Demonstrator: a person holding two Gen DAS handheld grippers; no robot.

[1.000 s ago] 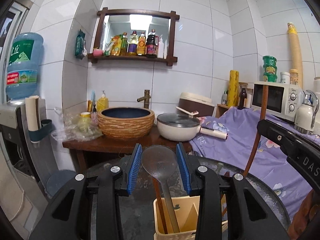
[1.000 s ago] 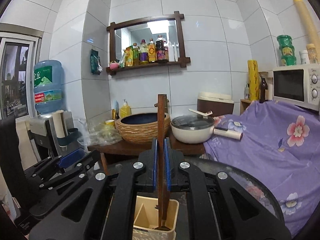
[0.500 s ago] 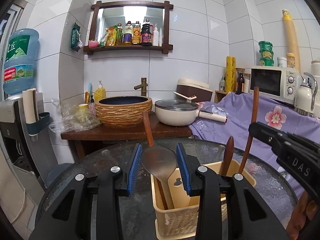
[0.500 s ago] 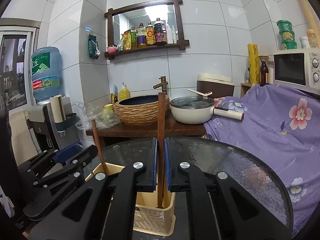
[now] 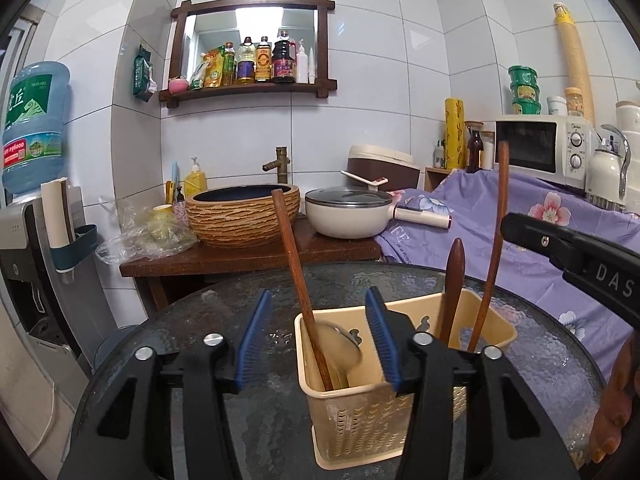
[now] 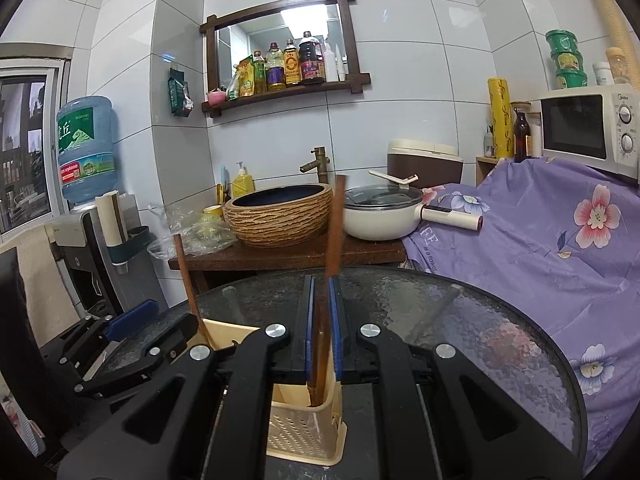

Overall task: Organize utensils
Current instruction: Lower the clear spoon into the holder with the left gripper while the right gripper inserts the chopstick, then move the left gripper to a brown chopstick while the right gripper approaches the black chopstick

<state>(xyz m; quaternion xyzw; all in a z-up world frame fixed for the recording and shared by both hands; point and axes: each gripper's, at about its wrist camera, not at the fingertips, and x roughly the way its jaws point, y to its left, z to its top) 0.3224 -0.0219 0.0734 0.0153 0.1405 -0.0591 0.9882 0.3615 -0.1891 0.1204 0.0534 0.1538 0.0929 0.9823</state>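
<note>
Ladle dropped into caddy | left hand-held gripper opening (empty) | right hand-held gripper clamps spatula

One utensil basket on one round glass table. Four utensils stand inside: three wooden handles, one metal spoon. One pan, one microwave, three green tubs.

Both cameras ride close behind their own gripper, looking forward and slightly down across the round glass desk toward the far tiled wall. Both views take in the cream utensil basket up close, the woven basin and the mirror shelf; the left wrist view looks from further left.
</note>
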